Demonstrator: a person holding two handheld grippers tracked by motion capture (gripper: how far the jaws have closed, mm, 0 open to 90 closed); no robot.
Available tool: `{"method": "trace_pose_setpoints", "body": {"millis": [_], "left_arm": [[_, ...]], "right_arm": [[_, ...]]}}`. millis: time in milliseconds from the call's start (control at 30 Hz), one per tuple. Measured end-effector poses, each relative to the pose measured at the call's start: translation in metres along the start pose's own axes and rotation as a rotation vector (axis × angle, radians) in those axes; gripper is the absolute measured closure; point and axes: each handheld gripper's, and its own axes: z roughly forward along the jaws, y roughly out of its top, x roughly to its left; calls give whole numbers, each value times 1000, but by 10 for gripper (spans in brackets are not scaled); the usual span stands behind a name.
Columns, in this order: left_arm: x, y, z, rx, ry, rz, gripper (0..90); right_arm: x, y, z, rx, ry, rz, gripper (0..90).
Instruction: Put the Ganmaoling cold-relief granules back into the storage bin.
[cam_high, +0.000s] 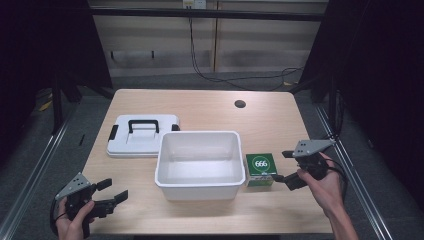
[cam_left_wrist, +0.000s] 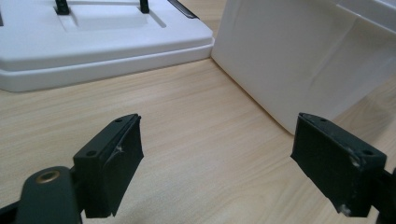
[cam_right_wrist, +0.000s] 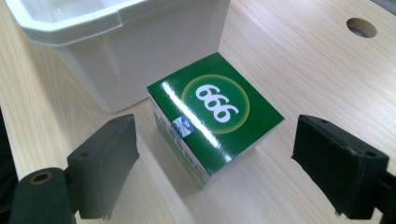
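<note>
- The desk (cam_high: 200, 107) carries three things: a white bin, its lid and a green box. There is a round cable hole (cam_high: 240, 104) near its far right corner.
- The bin (cam_high: 198, 187) sits in the middle, toward the near edge. It is open and looks empty.
- The lid (cam_high: 142, 141) lies flat on the desk at the bin's far left, handle up, just touching or nearly touching the bin's corner.
- The box (cam_high: 260, 169), marked 666, stands just beside the bin's right wall, label up; whether they touch, you cannot tell.
- Your right tongs (cam_high: 289, 168) are the nearer pair: they hover at the box's right side, jaws apart. In the right gripper view the box (cam_right_wrist: 215, 114) lies straight ahead between the jaws, turned cornerwise to them; it is roughly square, with no clear long axis.
- Your left tongs (cam_high: 112, 191) are near the near left corner, jaws apart and holding nothing, aimed at the bin's left wall.
- My guess: the box goes into the bin, so it would have to clear the right rim.
</note>
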Motion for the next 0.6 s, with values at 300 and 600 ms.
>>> {"method": "trace_pose_setpoints", "body": {"millis": [300, 600], "left_arm": [[1, 0, -1, -8, 5, -6, 159], [1, 0, -1, -11, 6, -8, 159]], "right_arm": [[2, 21, 9, 71, 55, -83, 130], [0, 44, 15, 121, 90, -157, 131]]}}
